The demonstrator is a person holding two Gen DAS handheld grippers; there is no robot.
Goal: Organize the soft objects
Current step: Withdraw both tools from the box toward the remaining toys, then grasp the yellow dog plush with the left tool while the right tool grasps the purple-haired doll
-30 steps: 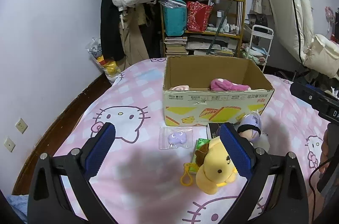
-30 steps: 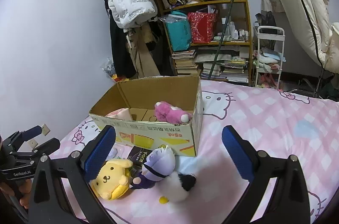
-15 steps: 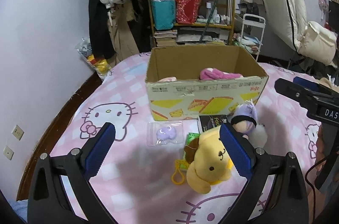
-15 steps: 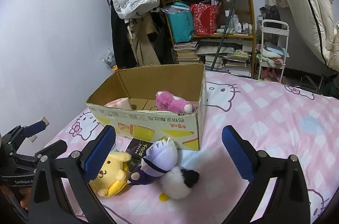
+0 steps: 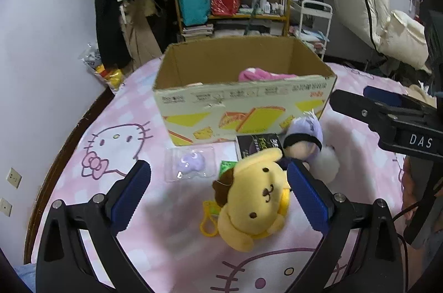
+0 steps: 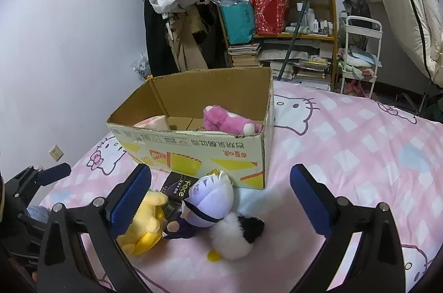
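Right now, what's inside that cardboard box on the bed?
Inside the cardboard box lies a pink plush toy near the right end and a pale pink soft thing at the left. Some bare cardboard floor shows between them; the front wall hides the rest.

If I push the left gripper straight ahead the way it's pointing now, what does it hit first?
Most likely the yellow dog plush, lying on the bedspread just ahead of the open left gripper, toward its right side. The cardboard box stands beyond it. Depth is hard to judge through the fisheye.
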